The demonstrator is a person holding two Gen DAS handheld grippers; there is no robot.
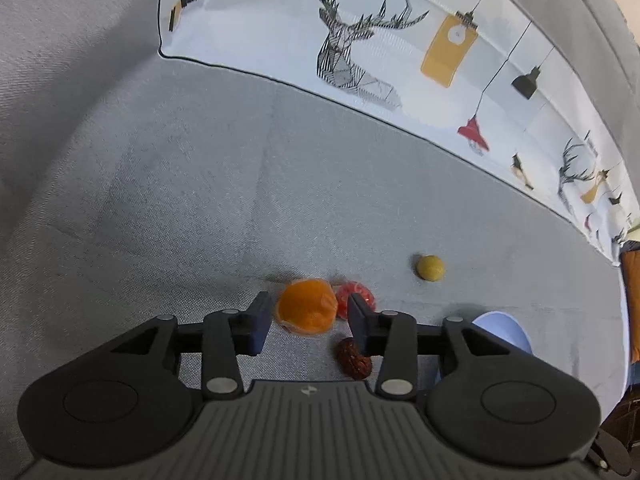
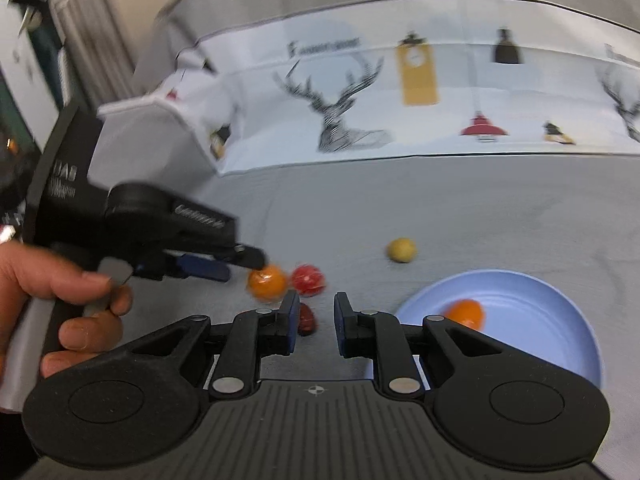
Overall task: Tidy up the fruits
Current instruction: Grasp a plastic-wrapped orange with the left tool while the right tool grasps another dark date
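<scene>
On the grey sofa seat lie an orange fruit (image 1: 307, 306) (image 2: 267, 283), a red fruit (image 1: 355, 299) (image 2: 307, 279), a dark red date (image 1: 354, 359) (image 2: 306, 319) and a small yellow fruit (image 1: 430, 267) (image 2: 401, 250). My left gripper (image 1: 308, 312) (image 2: 240, 266) is open, its jaws on either side of the orange fruit with a gap. My right gripper (image 2: 316, 312) is open and empty above the seat, left of a light blue plate (image 2: 540, 312) (image 1: 506, 330) that holds another orange fruit (image 2: 466, 313).
A white cushion printed with deer and lamps (image 1: 360, 32) (image 2: 400, 92) lines the sofa back. The sofa's grey armrest (image 1: 60, 80) rises at the left. A hand (image 2: 76, 312) holds the left gripper. A brown object (image 1: 632, 304) sits at the right edge.
</scene>
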